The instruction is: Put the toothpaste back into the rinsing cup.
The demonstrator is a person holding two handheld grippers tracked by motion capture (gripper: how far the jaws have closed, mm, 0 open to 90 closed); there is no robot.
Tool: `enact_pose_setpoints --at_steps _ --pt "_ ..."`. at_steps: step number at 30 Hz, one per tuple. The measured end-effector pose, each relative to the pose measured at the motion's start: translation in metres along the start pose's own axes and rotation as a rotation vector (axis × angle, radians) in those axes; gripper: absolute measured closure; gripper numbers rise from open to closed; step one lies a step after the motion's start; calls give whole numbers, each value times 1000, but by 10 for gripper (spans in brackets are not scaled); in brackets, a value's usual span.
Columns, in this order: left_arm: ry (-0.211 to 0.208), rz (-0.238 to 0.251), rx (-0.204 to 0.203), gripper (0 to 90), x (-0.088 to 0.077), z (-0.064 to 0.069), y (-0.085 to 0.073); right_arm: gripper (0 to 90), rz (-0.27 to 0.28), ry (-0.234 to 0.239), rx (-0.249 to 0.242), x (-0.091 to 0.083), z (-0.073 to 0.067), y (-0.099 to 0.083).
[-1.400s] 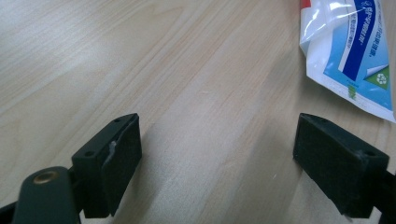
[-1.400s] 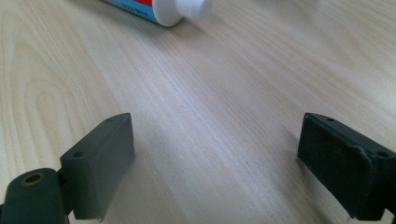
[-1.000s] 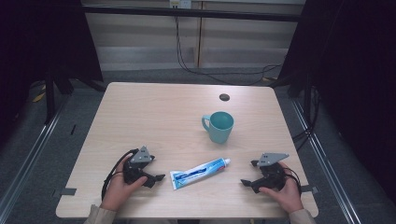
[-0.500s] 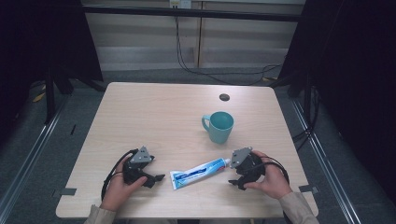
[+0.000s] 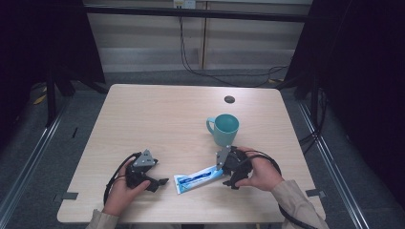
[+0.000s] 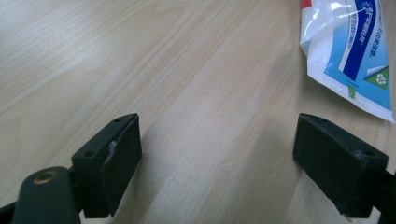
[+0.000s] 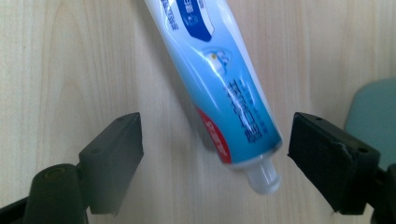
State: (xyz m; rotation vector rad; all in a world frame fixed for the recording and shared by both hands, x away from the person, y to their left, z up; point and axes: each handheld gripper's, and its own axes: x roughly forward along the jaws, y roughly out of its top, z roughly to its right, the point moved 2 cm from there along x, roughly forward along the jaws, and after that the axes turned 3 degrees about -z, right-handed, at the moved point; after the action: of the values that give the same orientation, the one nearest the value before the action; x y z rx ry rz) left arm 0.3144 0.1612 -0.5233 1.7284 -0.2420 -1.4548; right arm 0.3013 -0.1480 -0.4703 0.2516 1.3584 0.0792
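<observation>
A blue and white toothpaste tube (image 5: 197,178) lies flat near the table's front edge, its white cap (image 7: 264,178) pointing toward the teal mug (image 5: 226,128). My right gripper (image 5: 223,173) hovers over the cap end and is open. Its jaws have just been closing slightly. In the right gripper view (image 7: 215,161) the cap end of the tube (image 7: 219,88) lies between the pads, and neither pad touches it. My left gripper (image 5: 161,182) rests on the table left of the tube's flat end (image 6: 357,53) and is open (image 6: 217,163), with bare wood between its pads.
The mug stands just behind my right hand, and its edge (image 7: 373,112) shows at the right of the right gripper view. A small dark round disc (image 5: 229,99) sits on the wooden table (image 5: 143,119) near the far edge. Cables trail from both grippers.
My right hand has moved left from the table's right side and risen a little, bringing its gripper over the tube's cap end. The left hand has stayed where it was.
</observation>
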Motion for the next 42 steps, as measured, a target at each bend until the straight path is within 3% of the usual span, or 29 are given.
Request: enact_pose_setpoints --at_steps 12,21,24,42 --pt "-2 -3 2 152 0 0 0 177 -57 41 -77 10 2 28" --pt "-2 -3 1 152 0 0 0 189 -82 56 -112 17 5 41" --pt "-2 -3 1 152 0 0 0 194 -83 61 -101 19 5 43" --pt "-3 -2 1 152 0 0 0 356 -111 126 -146 29 8 53"
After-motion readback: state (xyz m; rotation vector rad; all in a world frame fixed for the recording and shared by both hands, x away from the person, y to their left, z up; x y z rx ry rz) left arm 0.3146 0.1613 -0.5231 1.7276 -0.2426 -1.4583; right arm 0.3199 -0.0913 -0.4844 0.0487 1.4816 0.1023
